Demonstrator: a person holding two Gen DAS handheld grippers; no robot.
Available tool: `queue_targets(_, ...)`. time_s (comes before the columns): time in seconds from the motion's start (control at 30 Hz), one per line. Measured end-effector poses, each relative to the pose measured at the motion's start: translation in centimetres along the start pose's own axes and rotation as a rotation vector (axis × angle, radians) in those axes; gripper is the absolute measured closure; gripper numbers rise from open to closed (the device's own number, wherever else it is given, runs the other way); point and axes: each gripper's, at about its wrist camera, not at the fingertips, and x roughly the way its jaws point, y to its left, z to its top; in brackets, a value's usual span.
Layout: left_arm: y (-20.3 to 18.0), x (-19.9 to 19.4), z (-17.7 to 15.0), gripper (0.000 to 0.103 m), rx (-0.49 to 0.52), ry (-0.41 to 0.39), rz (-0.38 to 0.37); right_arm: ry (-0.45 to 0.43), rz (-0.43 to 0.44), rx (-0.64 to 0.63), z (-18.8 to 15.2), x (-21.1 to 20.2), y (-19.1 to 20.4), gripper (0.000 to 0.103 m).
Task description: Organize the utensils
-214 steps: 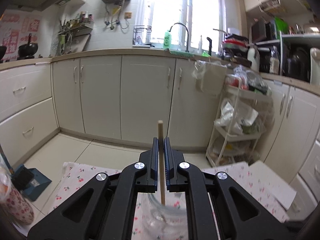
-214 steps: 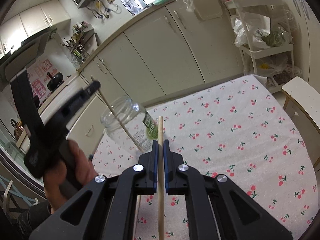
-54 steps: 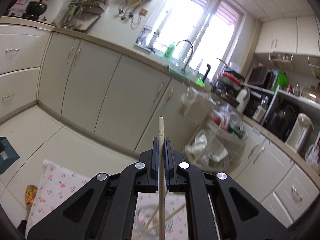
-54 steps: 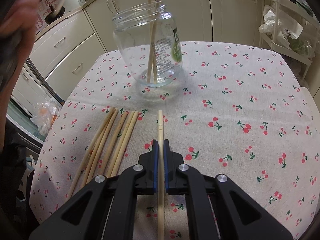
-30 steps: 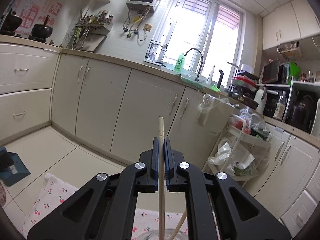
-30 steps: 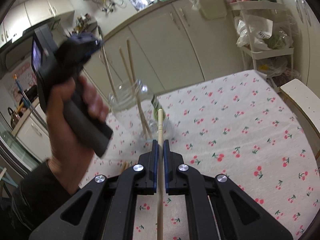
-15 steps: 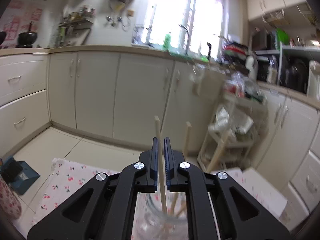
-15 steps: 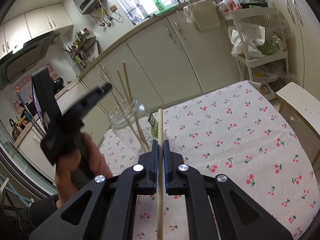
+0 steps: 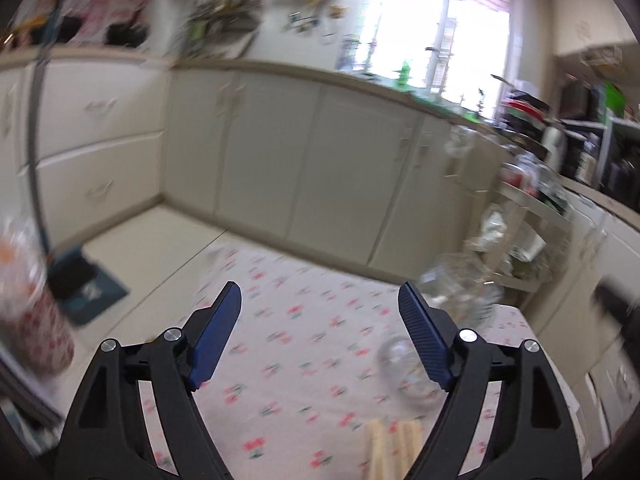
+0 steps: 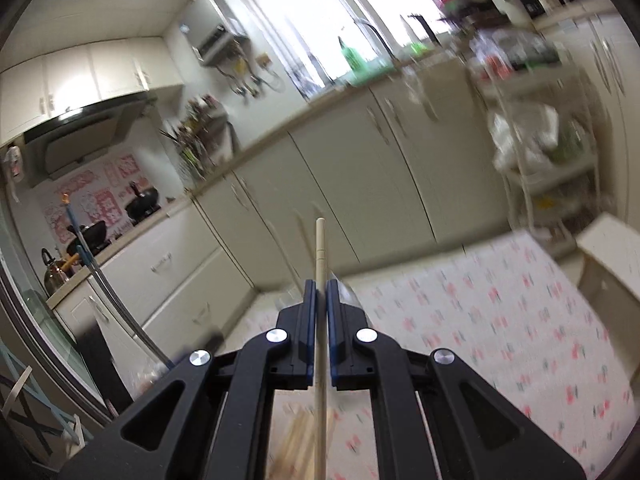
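My left gripper (image 9: 320, 300) is open and empty above the cherry-print tablecloth (image 9: 296, 320). The clear glass jar (image 9: 460, 292) stands blurred to its right. Ends of loose wooden chopsticks (image 9: 394, 452) lie on the cloth near the bottom edge. My right gripper (image 10: 321, 288) is shut on a wooden chopstick (image 10: 320, 248), held upright above the table. More chopsticks (image 10: 304, 436) lie blurred on the cloth below it. The jar is mostly hidden behind the right fingers.
Cream kitchen cabinets (image 9: 280, 152) run along the far wall. A white wire rack with bags (image 10: 540, 148) stands beside the table's right end. A patterned container (image 9: 28, 320) stands at the left. A white stool (image 10: 612, 256) sits by the table's right edge.
My left gripper has opened and let go of its chopstick, and swung left away from the jar. My right gripper has tilted upward with its chopstick still held.
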Motion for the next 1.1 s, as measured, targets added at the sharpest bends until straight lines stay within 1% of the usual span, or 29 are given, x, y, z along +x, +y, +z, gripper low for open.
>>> queue_targets(0.1,1.7,0.2,-0.6,0.026,-0.061,0.017,0.014,-0.05,0.022,-0.033,1.9,1.8,2.2,0.097)
queue_targets(0.2,2.3,0.0,-1.2,0.025,-0.057,0.007,0.027,-0.107,0.027,-0.059,3.8,3.8,3.8,0.097)
queue_targets(0.27,2.6,0.1,-1.5,0.025,-0.056,0.018,0.023,-0.14,0.023,-0.069,5.0,5.1,4.5,0.097)
queue_targets(0.43,2.6,0.7,-1.4,0.025,-0.068,0.034,0.001,-0.218,-0.025,-0.049,7.6,8.8,4.6,0.097)
queue_targets(0.53,2.3,1.1,-1.3,0.024,-0.082,0.045,-0.008,-0.24,-0.065,-0.032,8.2,10.6,4.1,0.097)
queue_targets(0.63,2.4,1.5,-1.2,0.024,-0.098,0.061,-0.018,-0.246,-0.114,-0.025,8.1,12.5,3.5,0.097)
queue_targets(0.7,2.5,1.8,-1.3,0.024,-0.108,0.07,-0.024,-0.232,-0.144,-0.028,7.4,13.6,3.2,0.097)
queue_targets(0.83,2.7,2.5,-1.4,0.024,-0.128,0.095,-0.037,-0.213,-0.19,-0.076,5.9,14.6,3.3,0.097)
queue_targets(0.9,2.7,2.6,-1.4,0.024,-0.134,0.104,-0.04,-0.205,-0.2,-0.1,5.2,14.8,3.4,0.097)
queue_targets(1.1,2.5,2.8,-1.6,0.023,-0.137,0.108,-0.038,-0.191,-0.189,-0.161,3.5,14.2,4.1,0.097)
